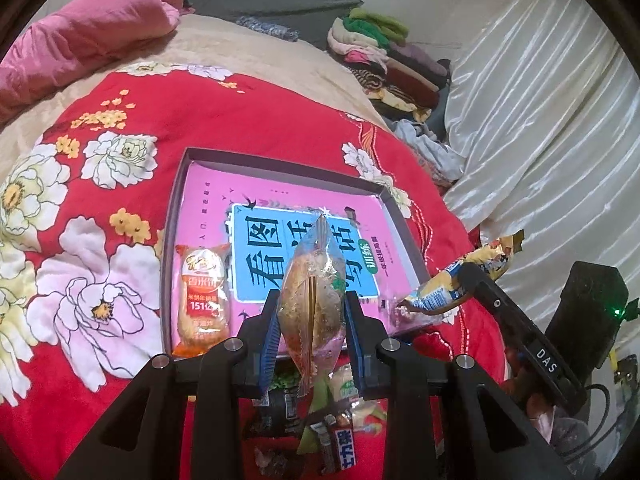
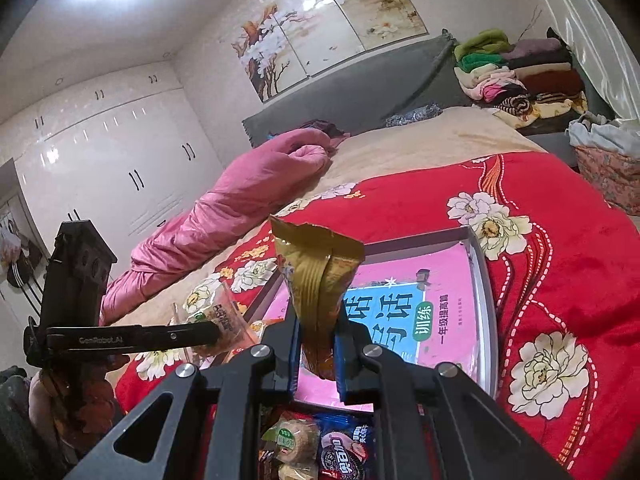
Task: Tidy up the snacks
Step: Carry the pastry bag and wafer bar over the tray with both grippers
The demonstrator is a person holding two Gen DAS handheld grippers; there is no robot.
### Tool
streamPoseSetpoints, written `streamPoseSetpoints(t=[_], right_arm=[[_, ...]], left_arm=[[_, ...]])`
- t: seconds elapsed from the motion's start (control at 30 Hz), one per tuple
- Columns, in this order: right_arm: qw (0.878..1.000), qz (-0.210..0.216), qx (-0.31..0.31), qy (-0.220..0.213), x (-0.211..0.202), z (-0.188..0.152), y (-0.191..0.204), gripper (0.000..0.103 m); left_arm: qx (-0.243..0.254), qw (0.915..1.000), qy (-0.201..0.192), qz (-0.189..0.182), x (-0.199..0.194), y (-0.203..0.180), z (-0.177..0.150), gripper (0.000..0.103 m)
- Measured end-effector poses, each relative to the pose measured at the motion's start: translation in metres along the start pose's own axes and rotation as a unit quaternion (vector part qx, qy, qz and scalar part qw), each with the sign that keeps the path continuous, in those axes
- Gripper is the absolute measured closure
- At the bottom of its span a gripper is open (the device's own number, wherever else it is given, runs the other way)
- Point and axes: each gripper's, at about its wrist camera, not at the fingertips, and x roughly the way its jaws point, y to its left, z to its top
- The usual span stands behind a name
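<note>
My left gripper [image 1: 312,320] clamps a clear snack pack [image 1: 314,280] above the box [image 1: 176,184]. My right gripper [image 2: 318,350] is shut on a gold packet [image 2: 316,276]. The box sits on the bed [image 1: 248,120].

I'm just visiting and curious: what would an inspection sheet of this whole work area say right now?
Surface: red floral blanket on a bed.
Job's things: shallow box with a pink book in it; orange rice-cracker pack lying in the box; loose snack pile below the grippers.
Clutter: pink quilt, folded clothes stack.
Grippers: left hand-held gripper shut on a clear pastry packet; right hand-held gripper shut on a gold snack packet.
Cables: one dark cable by the right hand-held gripper.
Surroundings: white wardrobe, wall painting, pale curtain.
</note>
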Motion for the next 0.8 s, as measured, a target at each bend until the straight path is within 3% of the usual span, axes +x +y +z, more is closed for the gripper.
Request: streamPoseSetpoints(t=[0.53,0.8], right_arm=[[1.000,-0.002,0.016,0.002,0.005,0.000,-0.007,0.089],[0.999,-0.006,0.041,0.023,0.017,-0.006,-0.019,0.089]], left_arm=[[0.000,0.9999,0.012,0.002,0.023,-0.001,0.000,0.072],[0.001,0.9997,0.024,0.002,0.038,0.001,-0.002,0.072]])
